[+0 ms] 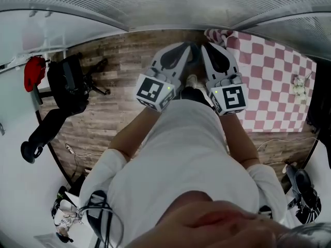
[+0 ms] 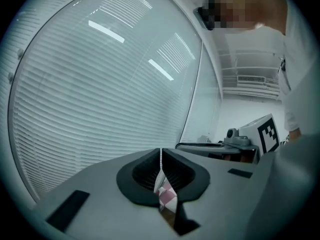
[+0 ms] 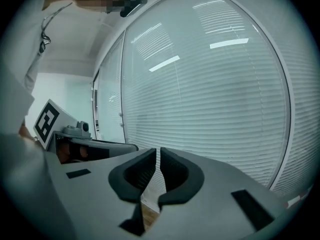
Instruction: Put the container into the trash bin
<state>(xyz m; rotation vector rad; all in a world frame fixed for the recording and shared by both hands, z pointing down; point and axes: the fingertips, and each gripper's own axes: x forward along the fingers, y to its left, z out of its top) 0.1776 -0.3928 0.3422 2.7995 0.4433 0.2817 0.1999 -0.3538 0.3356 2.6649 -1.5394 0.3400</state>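
Observation:
No container or trash bin shows in any view. I hold both grippers side by side at chest height, pointing almost level at a wall of white blinds point(image 2: 100, 94). In the head view my left gripper point(image 1: 187, 47) and my right gripper point(image 1: 209, 47) nearly touch at their tips. The left gripper point(image 2: 160, 152) is shut with nothing held; a bit of red-and-white checked cloth shows through the slit beneath its tips. The right gripper point(image 3: 159, 152) is shut too, with only blinds and wood floor behind the slit.
A red-and-white checked cloth point(image 1: 274, 81) lies to the right, with a small pale object point(image 1: 298, 84) on it. Wood floor point(image 1: 124, 61) is below. A black chair or stand point(image 1: 67, 87) and a red item point(image 1: 33, 71) are at the left; black gear point(image 1: 302, 187) is at the lower right.

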